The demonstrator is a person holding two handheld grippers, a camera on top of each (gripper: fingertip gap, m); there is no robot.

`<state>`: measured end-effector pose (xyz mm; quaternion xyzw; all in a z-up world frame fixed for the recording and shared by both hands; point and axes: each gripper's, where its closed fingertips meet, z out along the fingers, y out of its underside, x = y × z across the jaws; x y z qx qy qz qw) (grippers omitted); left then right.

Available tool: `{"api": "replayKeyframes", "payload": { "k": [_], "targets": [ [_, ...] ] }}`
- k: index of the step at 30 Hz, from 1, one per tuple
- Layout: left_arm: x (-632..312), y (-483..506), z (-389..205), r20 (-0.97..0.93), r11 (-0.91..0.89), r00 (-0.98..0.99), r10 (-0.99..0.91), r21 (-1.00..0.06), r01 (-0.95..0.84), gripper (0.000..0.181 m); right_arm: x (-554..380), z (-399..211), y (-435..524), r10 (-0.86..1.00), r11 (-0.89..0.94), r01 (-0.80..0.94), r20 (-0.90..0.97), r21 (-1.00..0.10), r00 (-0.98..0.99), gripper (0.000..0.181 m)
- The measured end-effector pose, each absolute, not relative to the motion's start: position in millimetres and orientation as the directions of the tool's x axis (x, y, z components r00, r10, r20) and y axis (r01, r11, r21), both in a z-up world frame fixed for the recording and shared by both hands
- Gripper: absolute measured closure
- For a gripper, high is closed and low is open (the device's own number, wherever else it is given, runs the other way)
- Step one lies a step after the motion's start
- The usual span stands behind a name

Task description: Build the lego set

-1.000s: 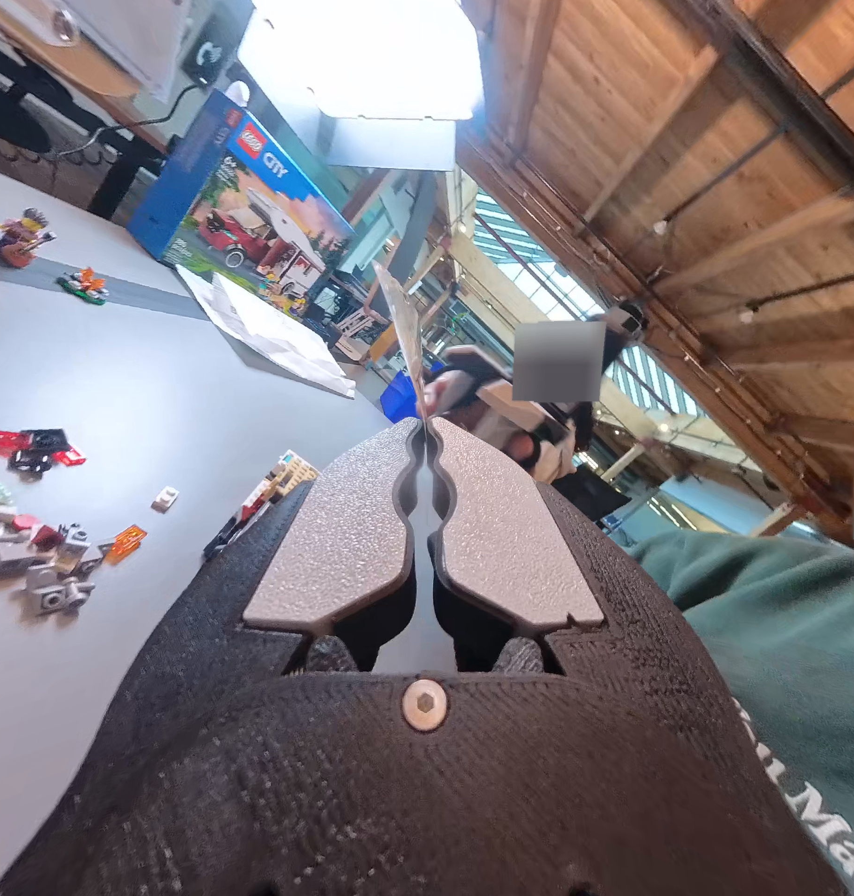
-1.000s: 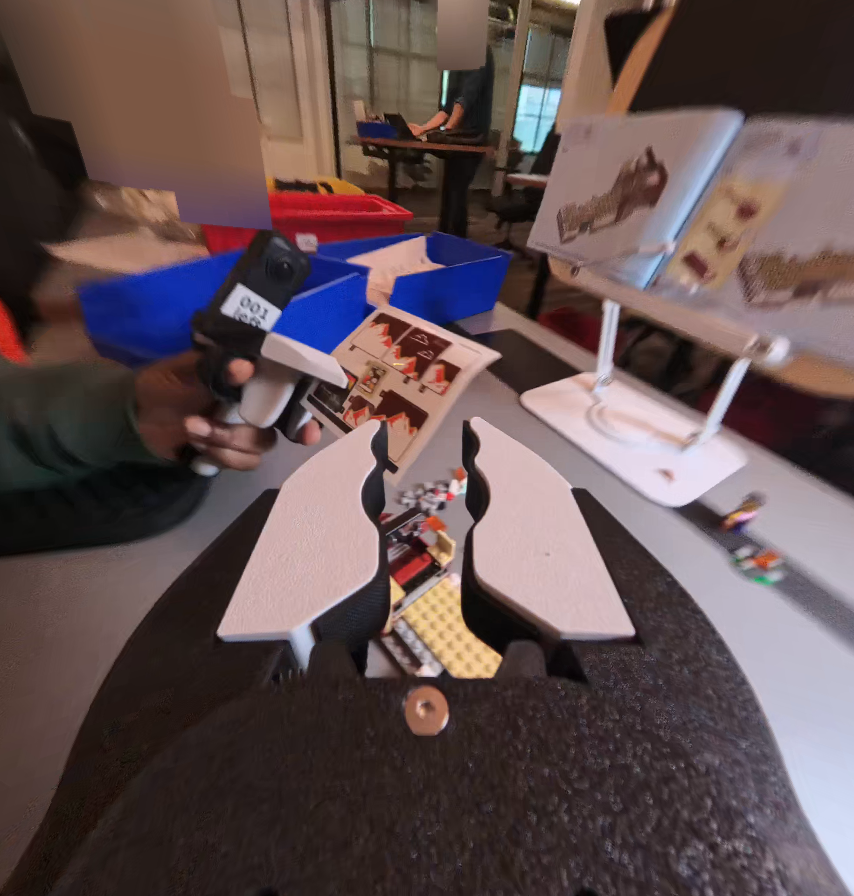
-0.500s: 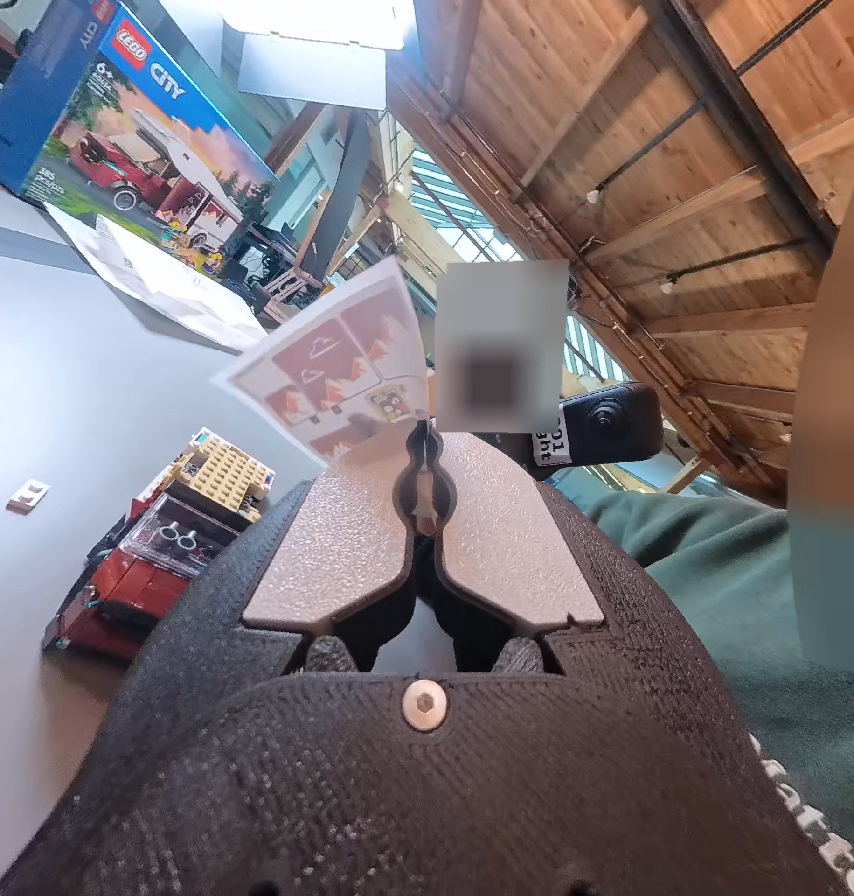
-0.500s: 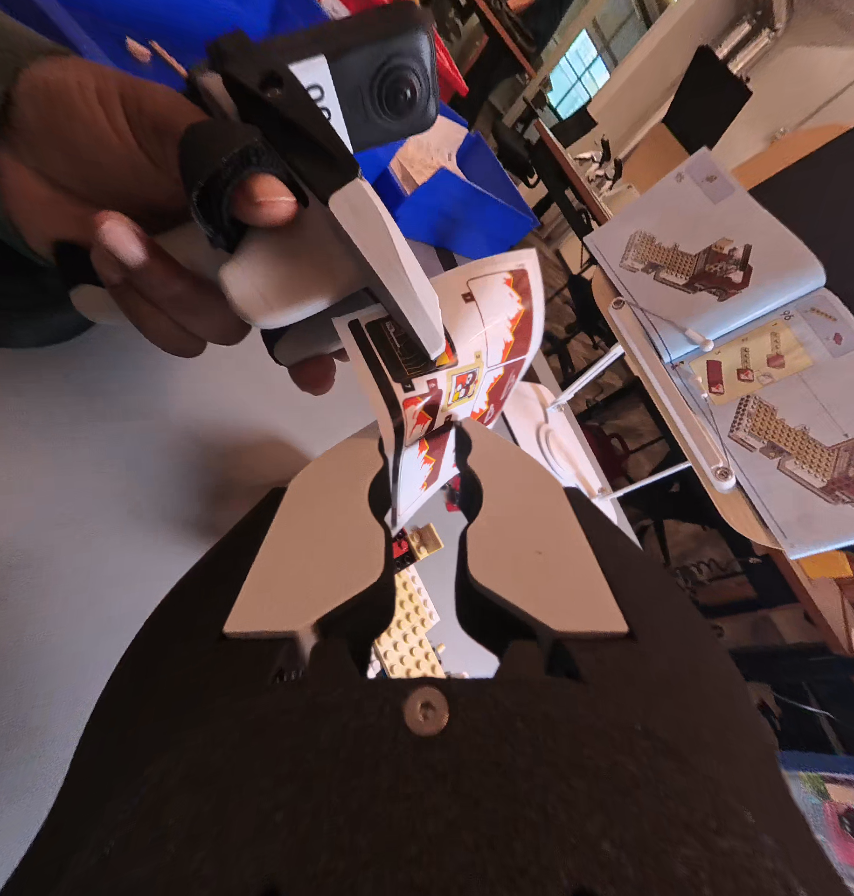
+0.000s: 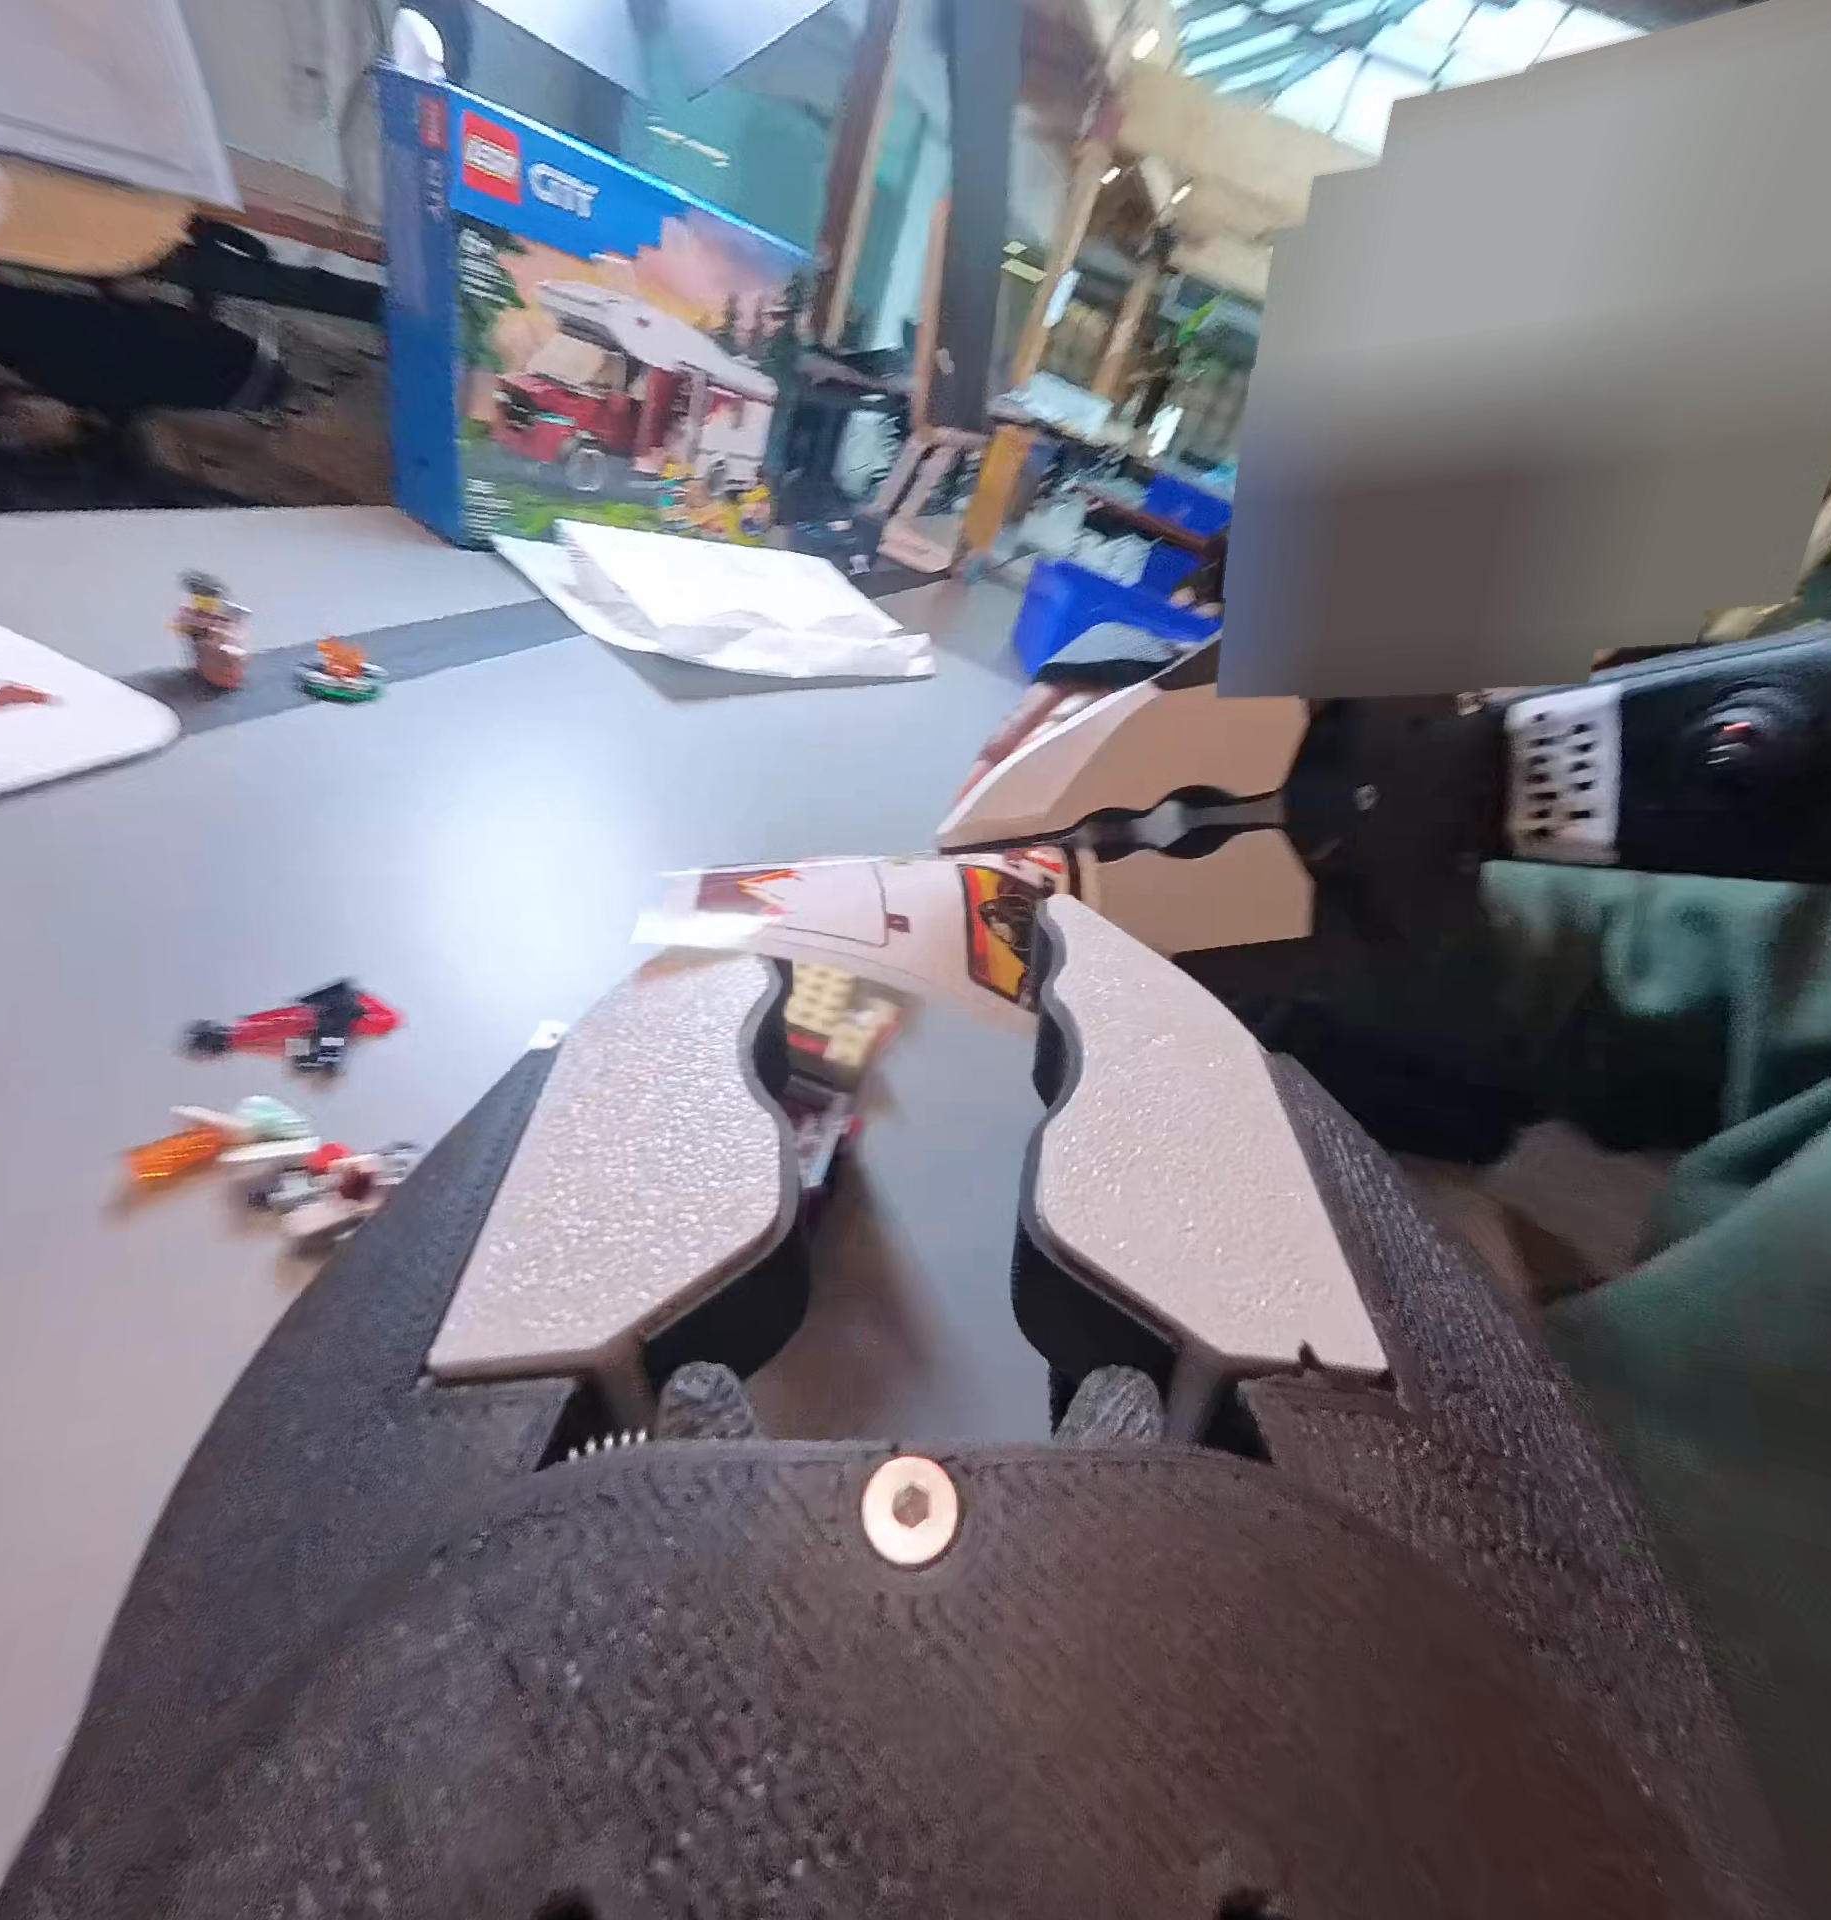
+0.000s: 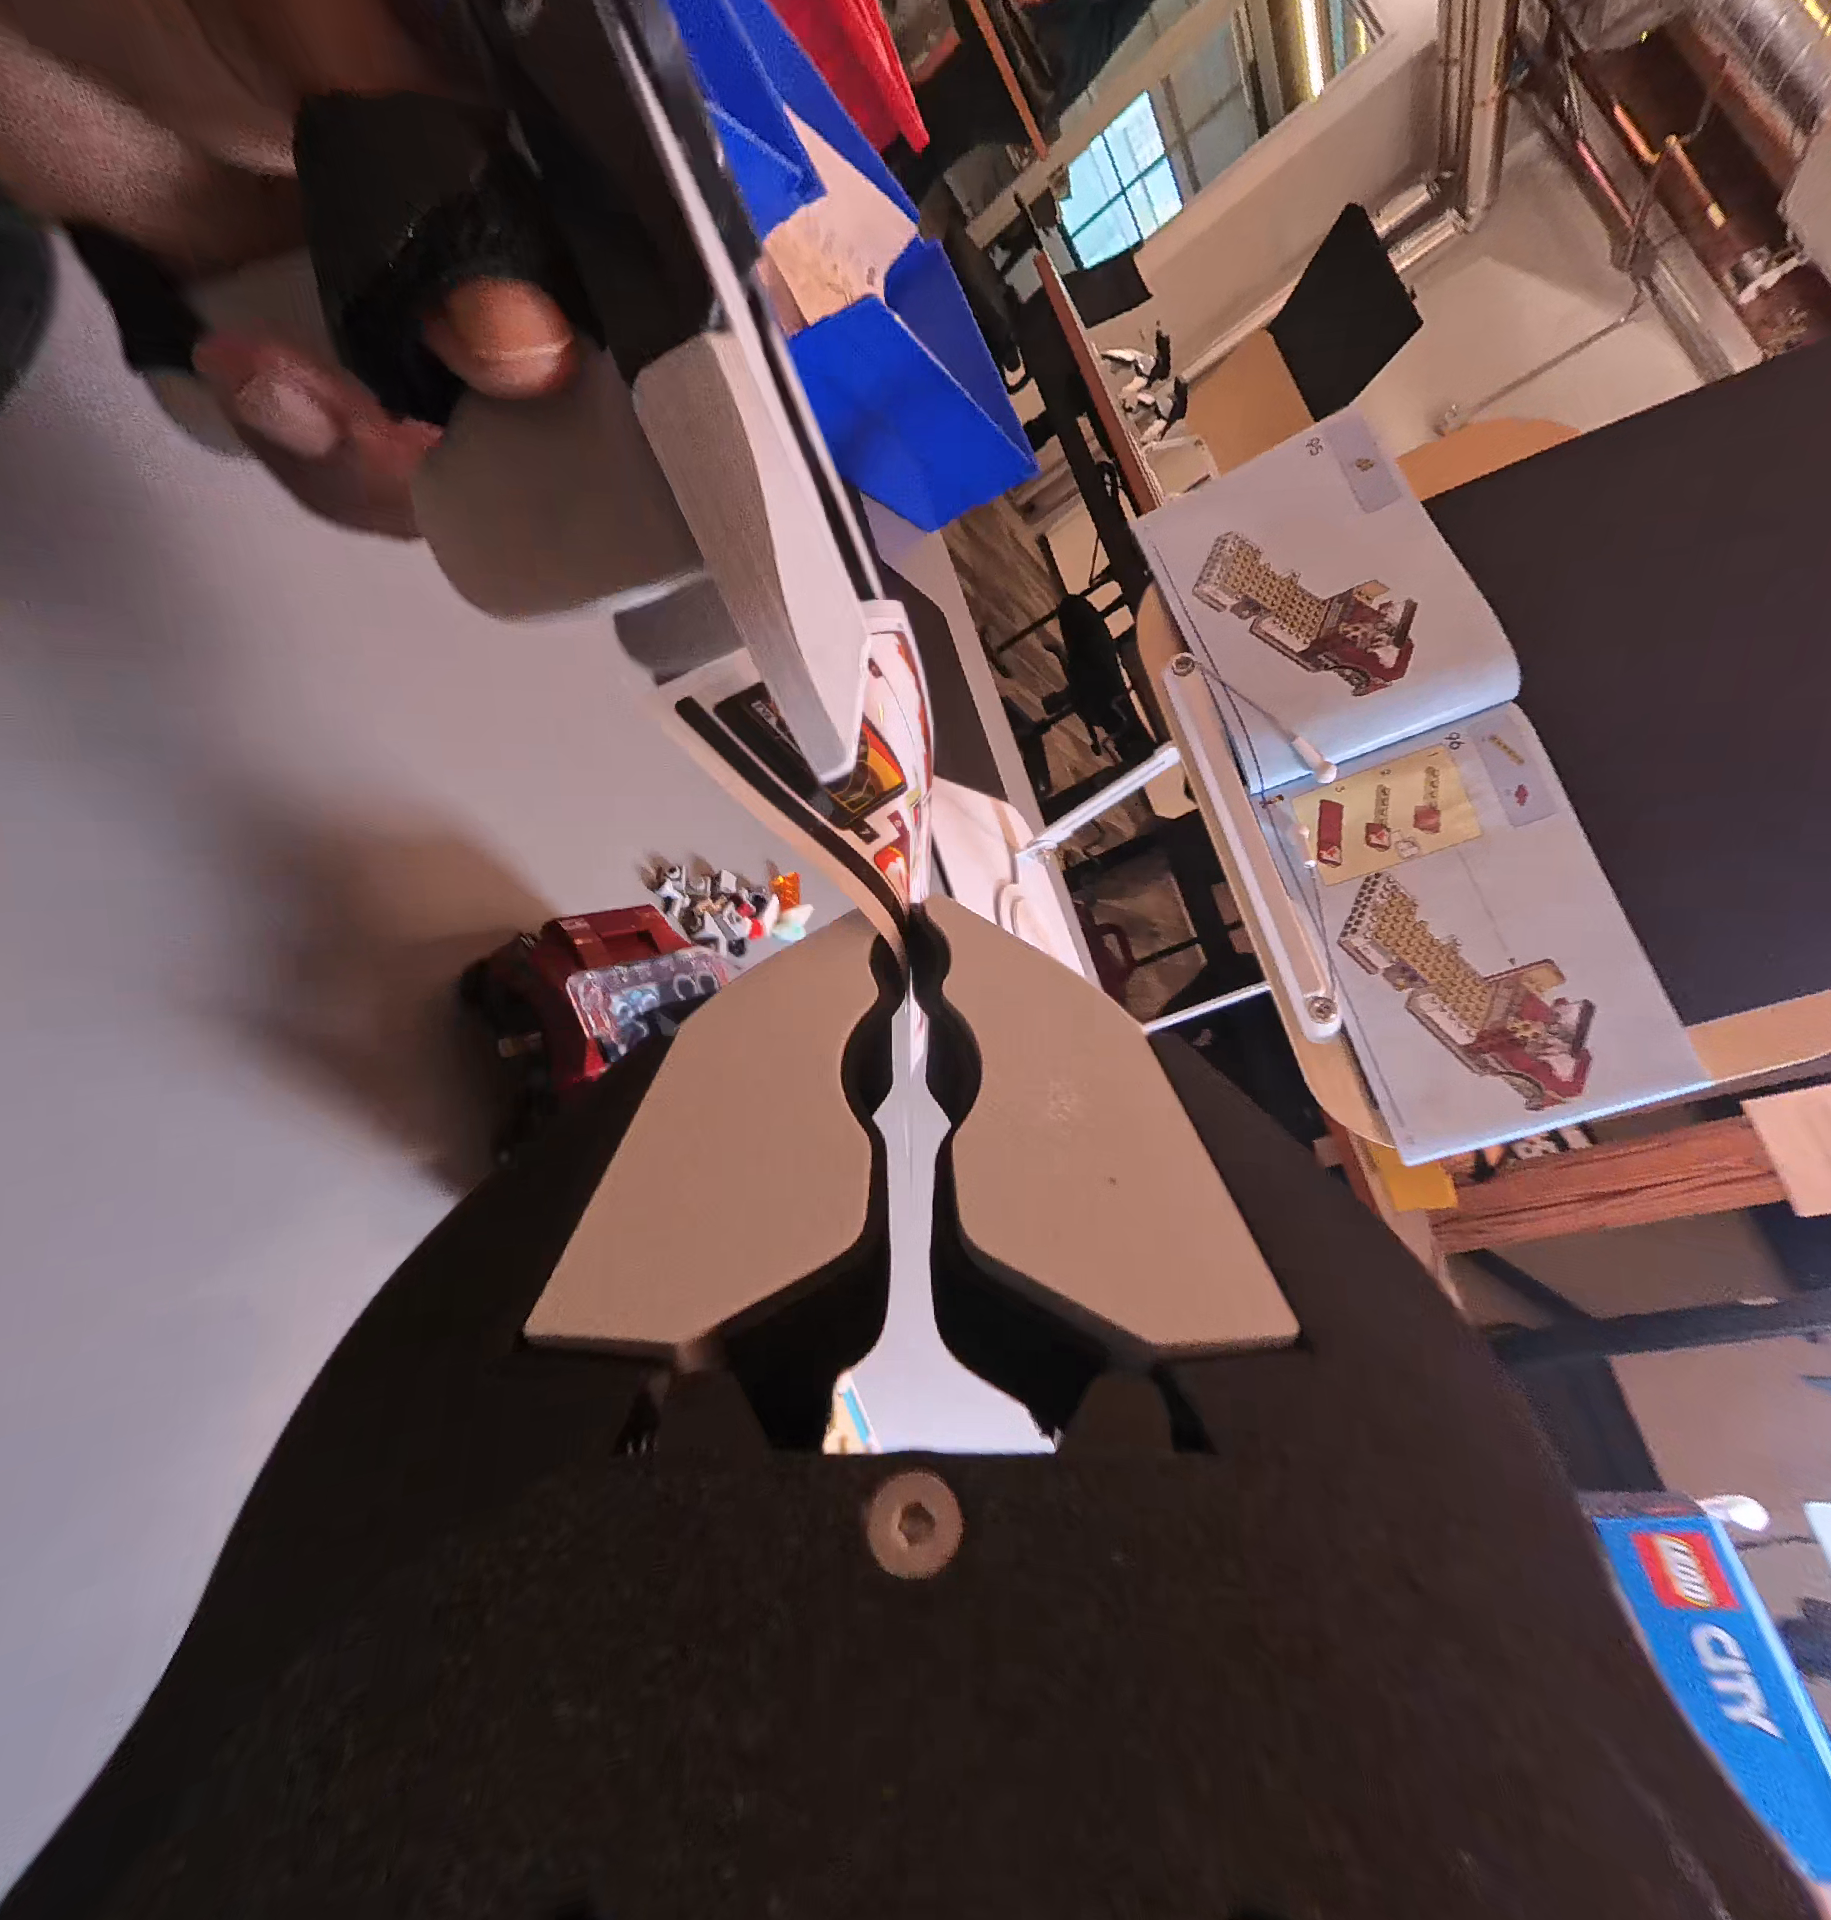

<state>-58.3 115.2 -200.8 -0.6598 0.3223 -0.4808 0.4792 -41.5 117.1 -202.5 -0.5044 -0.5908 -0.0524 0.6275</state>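
Grey textured fingers of the left gripper (image 5: 900,961) stand wide apart in the left wrist view, with nothing clamped between them; through the gap shows a tan-and-red part of the lego vehicle (image 5: 833,1023) on the table. Just beyond the fingertips hangs the sticker sheet (image 5: 869,904), white with red and brown printed shapes, held above the grey table (image 5: 423,831). The right gripper (image 6: 916,920) has it: in the right wrist view its two fingers are pressed together on the sheet's edge, and the sheet curves upward from the tips. In that same view the left gripper's finger lies along the upper part of the sheet, but whether it touches the paper cannot be told.

Beside the right gripper's left finger sits the dark red vehicle with its clear windscreen, and just behind it a small heap of loose pieces (image 6: 724,899), grey, white and orange. In the left wrist view more loose bricks (image 5: 267,1153) lie to the left, a red and black piece (image 5: 298,1023) a little farther. Farther still stand a minifigure (image 5: 210,629) and a small campfire build (image 5: 342,670), then a crumpled white paper bag (image 5: 724,613) and the blue set box (image 5: 578,322) upright behind it. An open instruction booklet (image 6: 1410,790) rests on a white stand to the right, with blue bins (image 6: 890,353) beyond.
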Motion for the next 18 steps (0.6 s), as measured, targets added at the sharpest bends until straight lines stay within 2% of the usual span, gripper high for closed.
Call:
{"api": "replayKeyframes", "payload": {
  "k": [4, 7, 10, 13, 15, 18],
  "targets": [
    [-81, 135, -196, 0.066, -0.138, 0.497, -0.865, -0.984, -0.109, 0.123, -30, -209, 124, 0.49, 0.486, 0.72, 0.836, -0.496, 0.245, 0.181],
    [-79, 123, -191, -0.084, -0.025, 0.445, -0.892, -0.972, -0.233, 0.125, -30, -219, 121, 0.497, 0.506, 0.733, 0.848, -0.454, 0.181, 0.181],
    [-66, 100, -209, -0.108, -0.012, 0.308, -0.945, -0.932, -0.363, 0.125, -41, -224, 109, 0.488, 0.569, 0.709, 0.865, -0.417, 0.118, 0.181],
    [-61, 84, -217, -0.005, -0.073, 0.207, -0.978, -0.926, -0.371, 0.132, -52, -229, 95, 0.439, 0.652, 0.669, 0.897, -0.357, 0.051, 0.181],
    [-62, 79, -223, 0.042, -0.106, 0.168, -0.985, -0.916, -0.386, 0.134, -55, -231, 88, 0.434, 0.68, 0.641, 0.9, -0.357, 0.04, 0.181],
    [-63, 73, -235, -0.017, -0.048, 0.138, -0.99, -0.887, -0.46, 0.135, -56, -232, 81, 0.447, 0.694, 0.612, 0.893, -0.379, 0.045, 0.181]
  ]
}}
